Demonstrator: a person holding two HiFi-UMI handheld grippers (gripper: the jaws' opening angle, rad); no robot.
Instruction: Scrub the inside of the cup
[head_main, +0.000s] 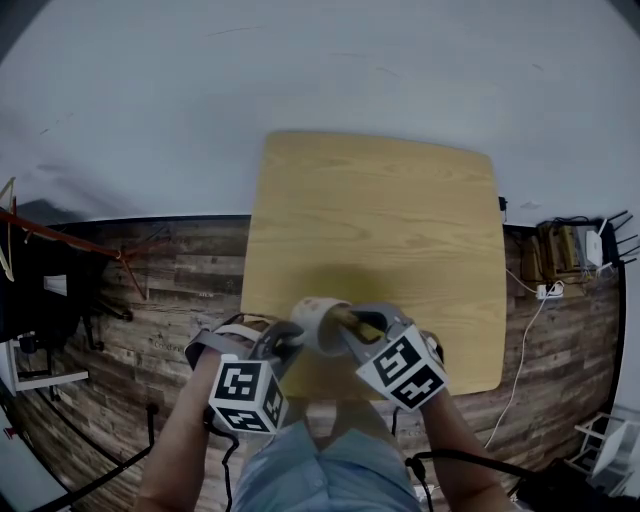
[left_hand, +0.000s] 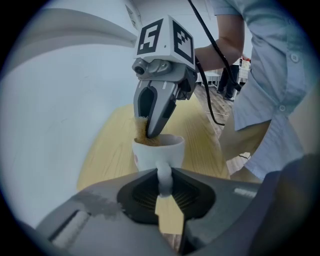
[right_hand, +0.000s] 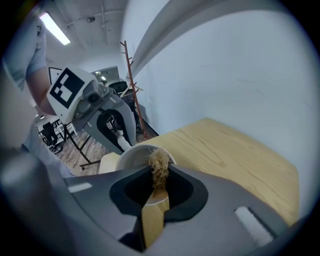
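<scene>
Clamps the left gripper (left_hand: 165, 186) on the handle (left_hand: 164, 175) of a white cup (left_hand: 157, 152), pinching the loop from both sides. Loses the lower end of that handle in the dark gap between the jaws. Keeps the cup at the near edge of the pale wooden counter (head_main: 400, 220), between the two grippers. Cannot tell whether its base rests on the top or hangs clear, since the head view covers it with both marker cubes (head_main: 247, 393).

Grasps a brush (right_hand: 159, 167) with the right gripper (right_hand: 157, 192), closed tight on the flat wooden shaft. Pokes the tan, frayed bristles down into the cup's mouth. Hides the bristle tips below the rim in the left gripper view, so cannot make out any contact with the inner wall. Cuts off the shaft's rear end under the gripper body.

Shows, far right in the head view, cables (head_main: 530, 330) trailing over the plank floor (head_main: 180, 290); too small to identify further.
</scene>
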